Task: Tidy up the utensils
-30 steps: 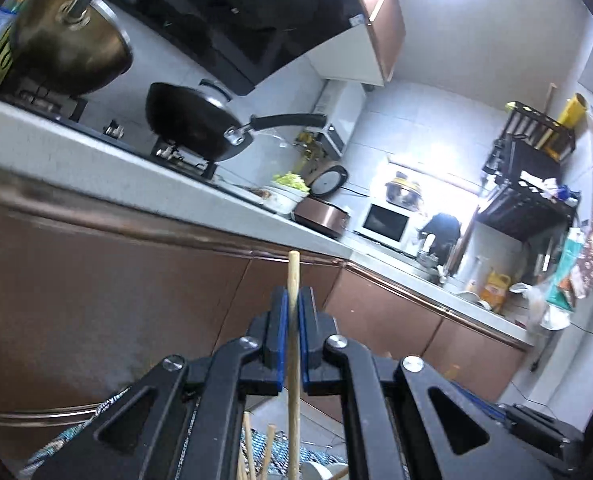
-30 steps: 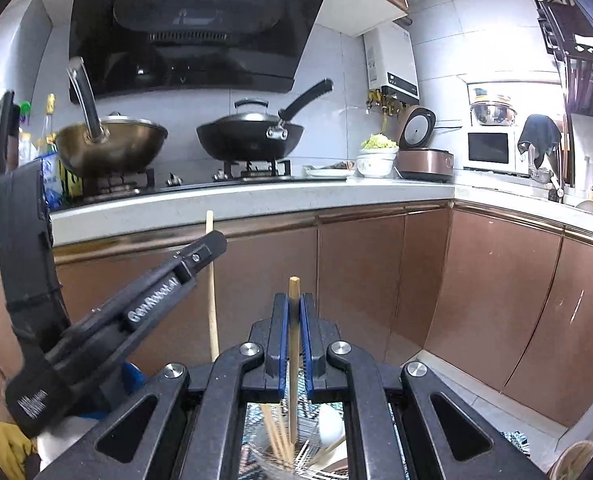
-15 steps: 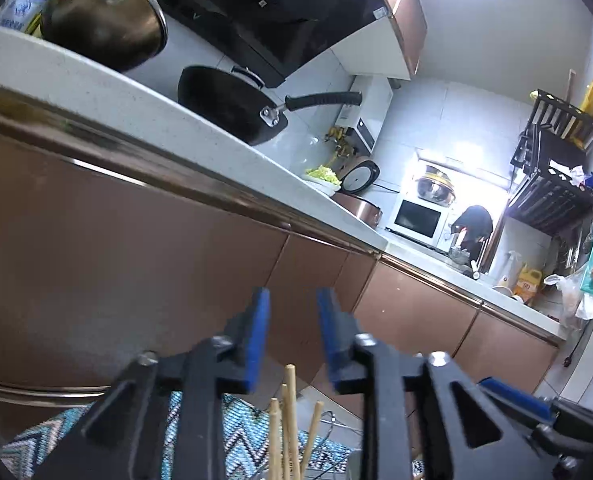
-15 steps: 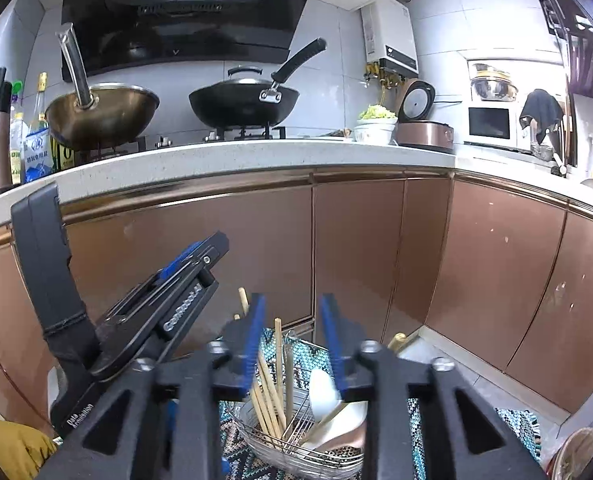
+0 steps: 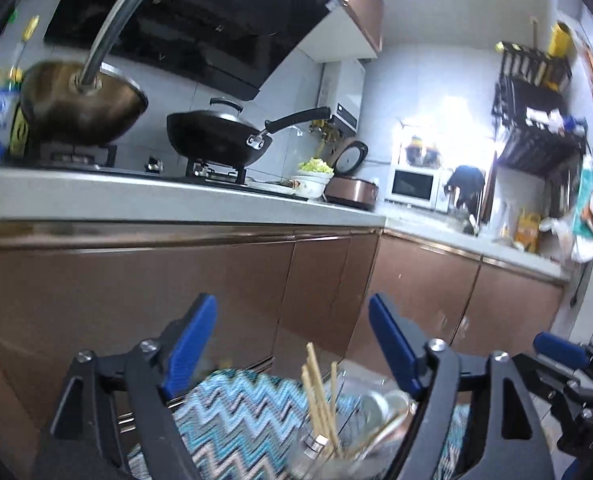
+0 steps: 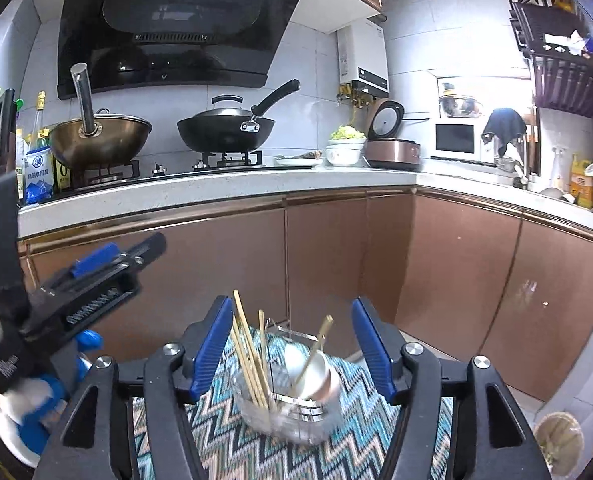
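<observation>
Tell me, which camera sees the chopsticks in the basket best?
The right wrist view. There the chopsticks stand sharp and whole between the open right gripper, leaning in the wire basket. In the left wrist view the chopsticks are blurry, low in the picture, and the basket is partly hidden by the left gripper.

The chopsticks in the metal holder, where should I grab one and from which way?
Grab a chopstick near its top end, coming down from above. The bundle stands leaning in the wire utensil holder, so only the upper parts stick out free; the lower ends sit hidden inside. Both the right tool and the left tool are open.
</observation>
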Action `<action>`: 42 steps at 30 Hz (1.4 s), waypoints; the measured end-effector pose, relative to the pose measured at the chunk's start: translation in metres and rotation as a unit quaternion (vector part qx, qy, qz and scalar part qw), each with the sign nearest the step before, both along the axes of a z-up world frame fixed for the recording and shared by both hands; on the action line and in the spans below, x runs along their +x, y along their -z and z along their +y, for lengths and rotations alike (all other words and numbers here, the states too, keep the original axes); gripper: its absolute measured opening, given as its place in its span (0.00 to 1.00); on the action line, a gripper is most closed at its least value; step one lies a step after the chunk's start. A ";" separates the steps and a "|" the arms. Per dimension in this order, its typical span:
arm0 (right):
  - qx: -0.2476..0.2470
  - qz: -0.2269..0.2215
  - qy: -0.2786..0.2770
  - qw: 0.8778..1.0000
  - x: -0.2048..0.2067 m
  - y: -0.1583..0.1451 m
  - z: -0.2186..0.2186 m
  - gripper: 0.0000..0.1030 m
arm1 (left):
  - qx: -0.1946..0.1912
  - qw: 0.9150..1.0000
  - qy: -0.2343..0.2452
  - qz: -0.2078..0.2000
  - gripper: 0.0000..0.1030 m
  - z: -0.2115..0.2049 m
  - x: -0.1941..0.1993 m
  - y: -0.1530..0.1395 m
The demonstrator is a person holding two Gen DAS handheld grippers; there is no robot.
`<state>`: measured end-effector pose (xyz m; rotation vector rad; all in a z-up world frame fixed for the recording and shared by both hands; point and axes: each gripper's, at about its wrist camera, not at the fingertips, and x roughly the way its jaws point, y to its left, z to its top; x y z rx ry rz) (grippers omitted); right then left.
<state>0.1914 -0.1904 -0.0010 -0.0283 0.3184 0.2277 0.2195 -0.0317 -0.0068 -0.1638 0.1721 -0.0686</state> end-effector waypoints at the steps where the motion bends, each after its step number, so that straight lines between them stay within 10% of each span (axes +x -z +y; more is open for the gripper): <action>1: -0.002 0.002 0.006 1.000 -0.008 -0.002 0.000 0.65 | 0.012 1.000 -0.002 0.007 0.80 0.000 -0.009 -0.003; 10: -0.016 -0.018 0.063 0.998 -0.082 -0.014 0.007 1.00 | 0.075 0.997 -0.024 0.017 0.81 0.004 -0.091 -0.019; 42: -0.032 -0.083 0.159 0.983 -0.221 -0.028 0.004 1.00 | 0.122 0.990 -0.056 -0.036 0.97 -0.005 -0.229 -0.048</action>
